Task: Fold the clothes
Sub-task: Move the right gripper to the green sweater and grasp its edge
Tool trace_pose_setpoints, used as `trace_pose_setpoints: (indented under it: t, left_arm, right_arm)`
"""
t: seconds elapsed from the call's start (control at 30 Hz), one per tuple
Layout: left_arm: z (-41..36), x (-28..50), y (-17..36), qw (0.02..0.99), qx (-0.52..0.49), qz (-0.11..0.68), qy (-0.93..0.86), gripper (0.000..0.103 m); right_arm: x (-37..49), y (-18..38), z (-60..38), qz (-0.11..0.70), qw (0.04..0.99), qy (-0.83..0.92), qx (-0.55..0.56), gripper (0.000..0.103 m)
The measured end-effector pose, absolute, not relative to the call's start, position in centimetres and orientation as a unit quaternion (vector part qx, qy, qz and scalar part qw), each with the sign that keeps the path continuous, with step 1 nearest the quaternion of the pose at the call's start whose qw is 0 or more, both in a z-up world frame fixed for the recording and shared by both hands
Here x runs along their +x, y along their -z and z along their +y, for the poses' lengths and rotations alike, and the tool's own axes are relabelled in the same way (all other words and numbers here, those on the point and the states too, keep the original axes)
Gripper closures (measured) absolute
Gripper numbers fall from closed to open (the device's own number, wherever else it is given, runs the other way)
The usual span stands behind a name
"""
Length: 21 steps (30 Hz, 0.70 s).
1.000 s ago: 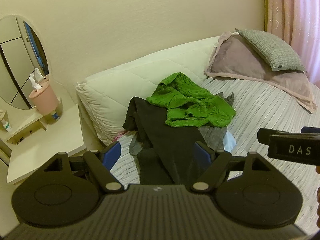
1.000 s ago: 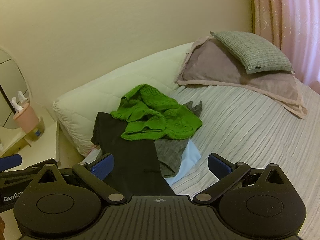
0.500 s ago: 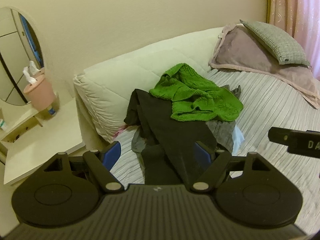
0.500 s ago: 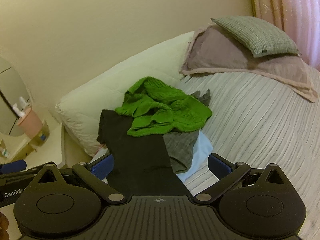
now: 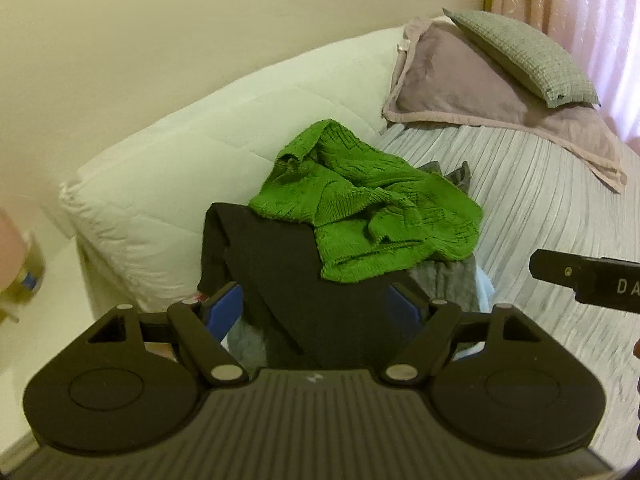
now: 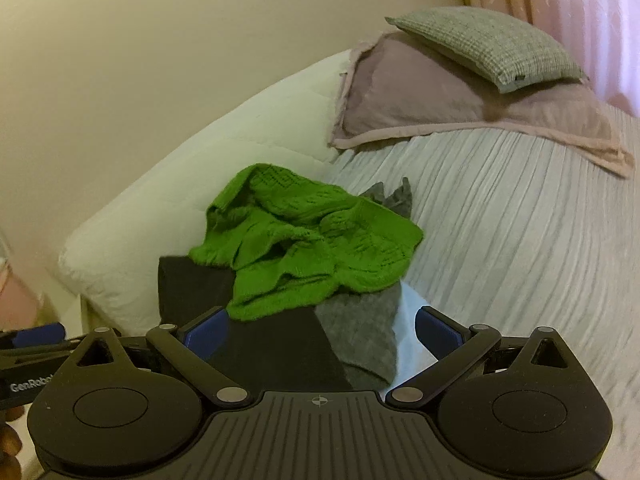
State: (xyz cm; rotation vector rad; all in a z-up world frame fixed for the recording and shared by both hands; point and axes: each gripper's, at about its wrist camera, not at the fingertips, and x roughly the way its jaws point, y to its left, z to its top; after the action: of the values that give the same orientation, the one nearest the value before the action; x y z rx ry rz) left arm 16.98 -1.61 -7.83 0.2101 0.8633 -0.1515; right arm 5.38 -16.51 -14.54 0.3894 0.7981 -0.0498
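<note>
- A puffy white quilted duvet lies rolled along the cream wall at the bed's left edge.
- The left gripper hovers above the clothes pile with its blue-padded jaws spread wide — nothing between them.
- A black garment lies lowest in the pile, stretching toward the camera.
- A crumpled green knitted sweater sits on top of it, with a grey knit piece and a pale blue cloth under its right side, all on the white ribbed bedspread.
- The right gripper is likewise wide open and empty; in the left view its black side bears white letters "DA", cut off by the edge.
- At the right view's left edge, "GenRobo" reads on the other tool.
- Far right — a grey checked pillow rests on a mauve pillow.
</note>
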Motion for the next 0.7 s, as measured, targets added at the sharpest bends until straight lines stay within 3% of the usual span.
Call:
trace_pose_setpoints:
  t: [0.33,0.4,0.5,0.53,0.57,0.7]
  left_arm:
    - [0.1,26.5,10.5,0.888,0.109,0.433,0.109,0.032]
    - [0.4,28.2,11.2,0.885,0.108,0.438,0.116,0.035]
    - [0.7,30.4,12.4,0.879,0.110,0.447,0.125,0.036]
    - [0.7,31.2,12.9,0.877,0.111,0.450,0.128,0.036]
    - [0.7,32.0,13.3,0.875,0.112,0.453,0.131,0.036]
    - [0.6,34.7,15.3,0.866,0.116,0.464,0.145,0.036]
  right_arm:
    - [11.8,17.8,-15.2,0.398,0.892,0.062,0.208,0.002]
    - [13.0,18.7,-15.2,0.405,0.888,0.063,0.208,0.013]
    - [14.9,20.1,-15.2,0.418,0.882,0.064,0.208,0.014]
    - [15.5,20.5,-15.2,0.422,0.880,0.064,0.208,0.018]
    - [16.1,21.0,-15.2,0.426,0.878,0.064,0.208,0.028]
    - [18.5,22.8,-15.3,0.443,0.870,0.064,0.207,0.031]
